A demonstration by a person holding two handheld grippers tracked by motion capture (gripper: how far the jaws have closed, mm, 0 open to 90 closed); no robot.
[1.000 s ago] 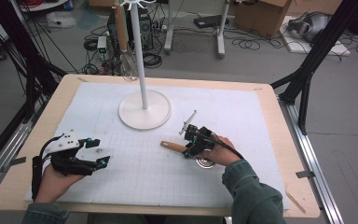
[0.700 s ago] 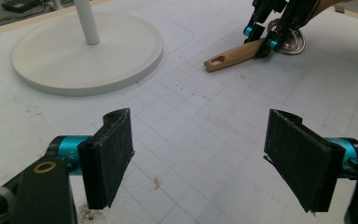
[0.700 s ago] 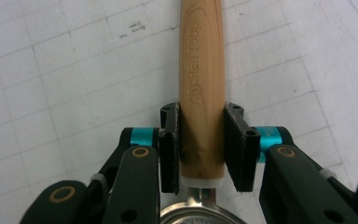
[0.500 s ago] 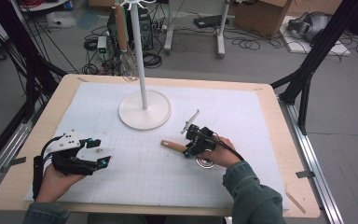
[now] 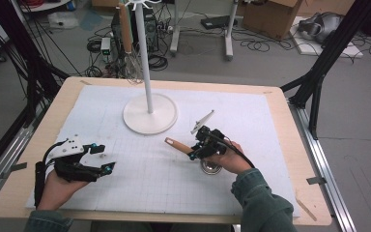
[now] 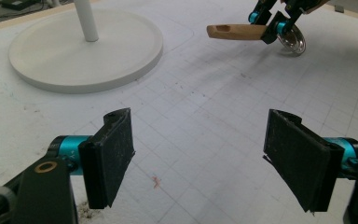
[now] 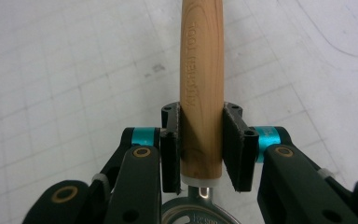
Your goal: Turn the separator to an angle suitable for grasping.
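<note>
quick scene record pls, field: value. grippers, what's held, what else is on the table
left gripper: open, nothing between its pads, over the mat at the table's left
right gripper: shut on the wooden handle
wooden handle: light wood, printed KITCHEN TOOL, points toward the stand base
metal head: shiny, round, at the handle's near end; kind of tool unclear
white stand: round base and upright pole, mid-table, apart from both grippers
whisk: hangs from the stand's top
mat: white, gridded
</note>
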